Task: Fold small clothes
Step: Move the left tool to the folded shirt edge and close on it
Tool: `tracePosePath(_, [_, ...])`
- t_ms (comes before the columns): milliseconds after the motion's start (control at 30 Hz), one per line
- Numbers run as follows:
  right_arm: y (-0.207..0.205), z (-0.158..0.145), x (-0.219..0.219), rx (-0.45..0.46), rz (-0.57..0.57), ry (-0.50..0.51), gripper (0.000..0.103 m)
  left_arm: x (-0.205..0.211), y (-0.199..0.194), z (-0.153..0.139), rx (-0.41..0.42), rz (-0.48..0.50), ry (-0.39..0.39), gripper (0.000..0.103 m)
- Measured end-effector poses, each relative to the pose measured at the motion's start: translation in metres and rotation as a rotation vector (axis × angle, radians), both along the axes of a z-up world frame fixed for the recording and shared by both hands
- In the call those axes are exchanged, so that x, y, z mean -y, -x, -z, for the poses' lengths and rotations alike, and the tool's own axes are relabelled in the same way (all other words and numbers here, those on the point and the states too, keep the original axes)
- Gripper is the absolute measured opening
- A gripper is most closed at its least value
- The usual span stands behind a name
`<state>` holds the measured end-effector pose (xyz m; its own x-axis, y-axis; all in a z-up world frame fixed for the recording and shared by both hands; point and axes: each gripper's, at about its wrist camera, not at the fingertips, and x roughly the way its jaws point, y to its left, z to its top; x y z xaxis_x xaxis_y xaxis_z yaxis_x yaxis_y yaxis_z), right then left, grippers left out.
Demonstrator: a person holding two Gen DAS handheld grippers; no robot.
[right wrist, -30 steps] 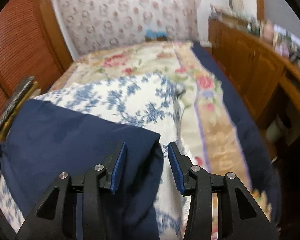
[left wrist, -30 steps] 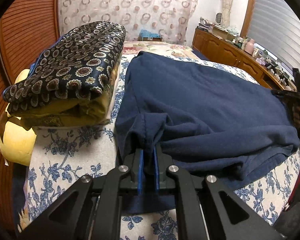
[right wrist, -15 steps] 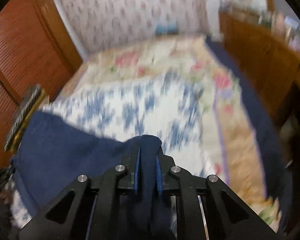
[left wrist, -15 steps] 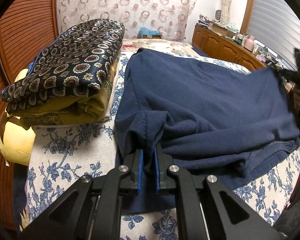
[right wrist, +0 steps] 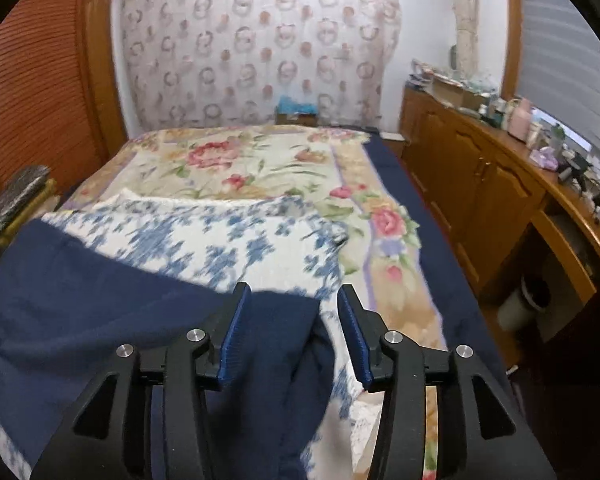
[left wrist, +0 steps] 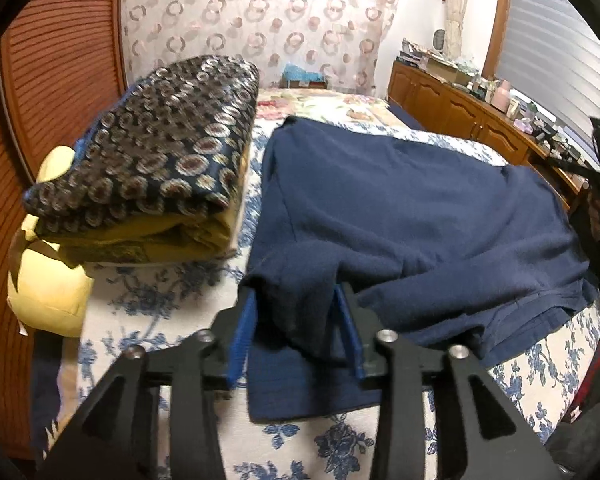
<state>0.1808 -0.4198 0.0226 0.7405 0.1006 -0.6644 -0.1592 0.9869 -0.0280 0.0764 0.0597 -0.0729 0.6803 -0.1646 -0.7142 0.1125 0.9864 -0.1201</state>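
A navy garment (left wrist: pixel 412 216) lies spread on the blue-flowered quilt (left wrist: pixel 148 304), with its near edge folded over. My left gripper (left wrist: pixel 296 320) stands at the near left corner. Its jaws are opening, and a loose fold of the navy cloth sits between the blue pads (left wrist: pixel 242 336). In the right wrist view the garment (right wrist: pixel 100 304) fills the lower left. My right gripper (right wrist: pixel 292 328) is over its corner, jaws opening. Cloth lies against the left pad (right wrist: pixel 232 340), with a gap at the other pad. The right gripper (left wrist: pixel 598 168) also shows at the far right of the left wrist view.
A folded patterned blanket stack (left wrist: pixel 152 168) and a yellow pillow (left wrist: pixel 48 288) lie left of the garment. A flowered bedspread (right wrist: pixel 260 168) covers the far bed. A wooden dresser (right wrist: pixel 500 192) with clutter runs along the right. Louvred wooden doors (right wrist: pixel 40 80) stand on the left.
Both grippers were shut on the navy cloth half a second ago and have now opened. The garment's right corner, lifted then, lies flat again. The right gripper has risen a little.
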Motion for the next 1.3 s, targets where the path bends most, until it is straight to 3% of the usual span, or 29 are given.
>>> tracePosePath(167, [0.029,0.005,-0.015,-0.027,-0.076,-0.003,0.051,-0.005,0.008,-0.007,0.023,-0.015,-0.003,0.045])
tracePosePath(567, [0.089,0.043,-0.062,-0.106,-0.226,0.004,0.051,-0.009,-0.001,0.01,-0.032,-0.046,-0.007,0.046])
tracePosePath(1300, [0.109,0.068,-0.072,-0.131,-0.258,0.054,0.055,-0.004,-0.01,0.023,-0.073,-0.04,-0.014,0.046])
